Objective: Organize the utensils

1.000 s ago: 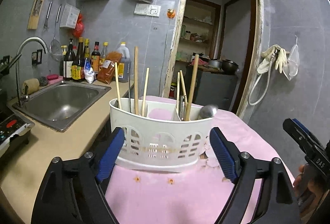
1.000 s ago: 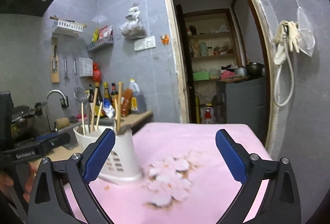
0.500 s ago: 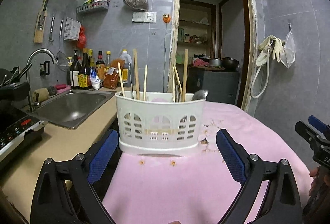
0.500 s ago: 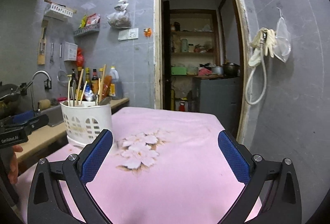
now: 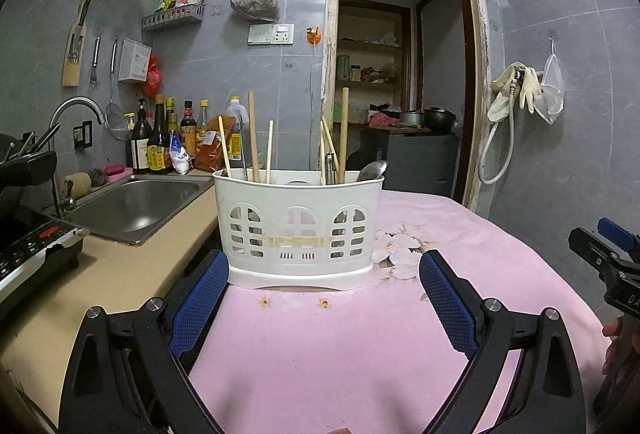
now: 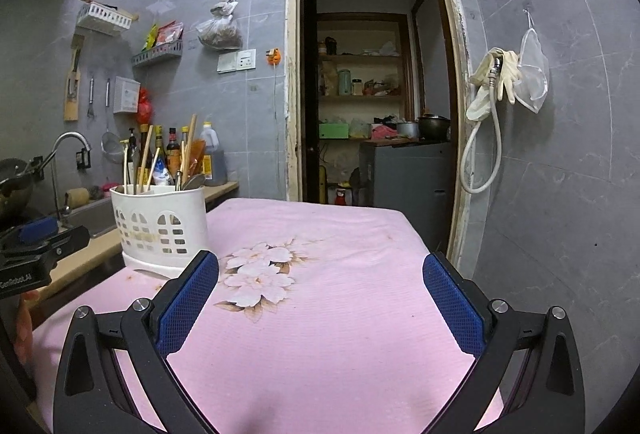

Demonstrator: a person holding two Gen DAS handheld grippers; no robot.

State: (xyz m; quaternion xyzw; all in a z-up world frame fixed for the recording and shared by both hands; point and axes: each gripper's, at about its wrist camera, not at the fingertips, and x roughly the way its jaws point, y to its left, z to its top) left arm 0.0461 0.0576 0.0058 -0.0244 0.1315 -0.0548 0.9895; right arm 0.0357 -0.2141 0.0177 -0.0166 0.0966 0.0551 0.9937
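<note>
A white slotted utensil holder (image 5: 298, 230) stands on the pink tablecloth (image 5: 360, 346) near its left edge. It holds several wooden chopsticks (image 5: 253, 138), a metal utensil handle (image 5: 329, 168) and a metal spoon (image 5: 372, 170). My left gripper (image 5: 324, 298) is open and empty, just in front of the holder. My right gripper (image 6: 320, 298) is open and empty over the cloth; the holder (image 6: 160, 226) shows at its left. The right gripper also shows at the right edge of the left wrist view (image 5: 608, 258).
A steel sink (image 5: 132, 206) with a tap, sauce bottles (image 5: 160, 146) and an induction cooker (image 5: 28, 250) sit on the beige counter (image 5: 132, 274) to the left. An open doorway (image 6: 372, 94) lies behind the table. A hose and gloves (image 6: 492, 82) hang on the right wall.
Both grippers have drawn back and levelled out. The holder now stands farther from the left gripper, outside its fingers. The right view has swung to the table's middle.
</note>
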